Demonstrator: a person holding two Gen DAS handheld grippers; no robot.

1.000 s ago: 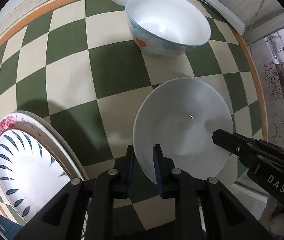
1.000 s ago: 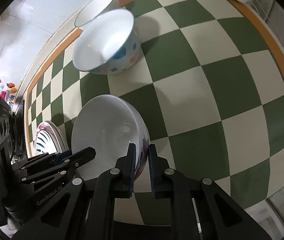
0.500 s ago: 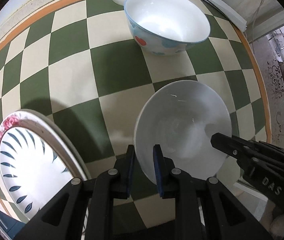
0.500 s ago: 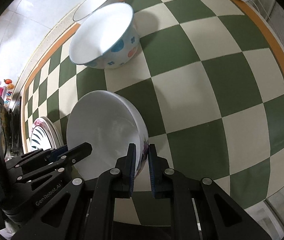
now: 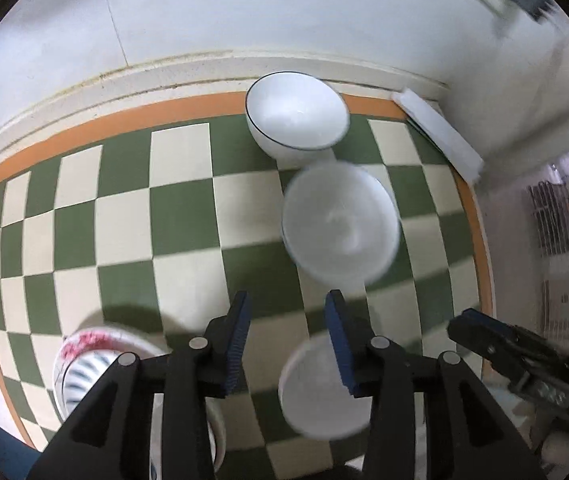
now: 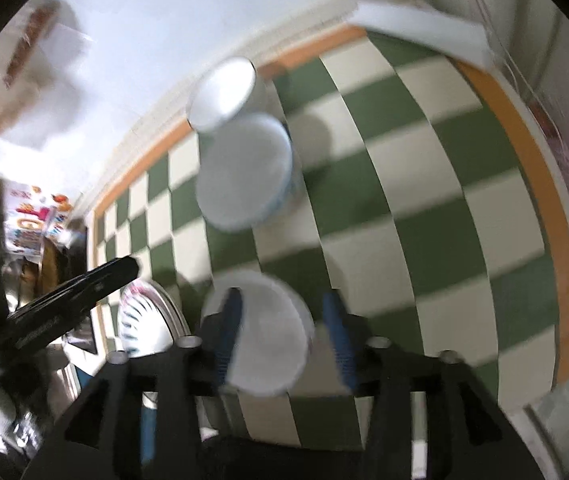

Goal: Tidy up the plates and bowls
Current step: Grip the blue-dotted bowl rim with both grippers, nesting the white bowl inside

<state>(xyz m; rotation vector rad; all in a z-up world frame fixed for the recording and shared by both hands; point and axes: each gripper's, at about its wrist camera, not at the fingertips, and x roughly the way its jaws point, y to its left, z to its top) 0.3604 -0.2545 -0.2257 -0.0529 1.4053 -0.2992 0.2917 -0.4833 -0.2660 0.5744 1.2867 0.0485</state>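
Note:
My left gripper (image 5: 286,340) is open and empty, raised above the checkered cloth. My right gripper (image 6: 282,336) is open too. A plain white bowl (image 5: 322,392) sits on the cloth below and between both grippers; it also shows in the right wrist view (image 6: 262,332). Farther back stands a blue-rimmed spotted bowl (image 5: 340,224), seen also in the right wrist view (image 6: 244,172). Behind it is a white bowl with a dark rim (image 5: 296,114), which shows in the right wrist view (image 6: 222,94). A stack of patterned plates (image 5: 84,368) lies at the near left.
The green and cream checkered cloth (image 5: 124,220) has an orange border and meets a white wall at the back. A white folded cloth (image 5: 440,132) lies at the back right corner. The table edge runs along the right (image 6: 540,200). Both views are motion-blurred.
Both grippers opened and let go of the white bowl, which now rests on the cloth. Both grippers pulled back and up, so more of the table and wall shows.

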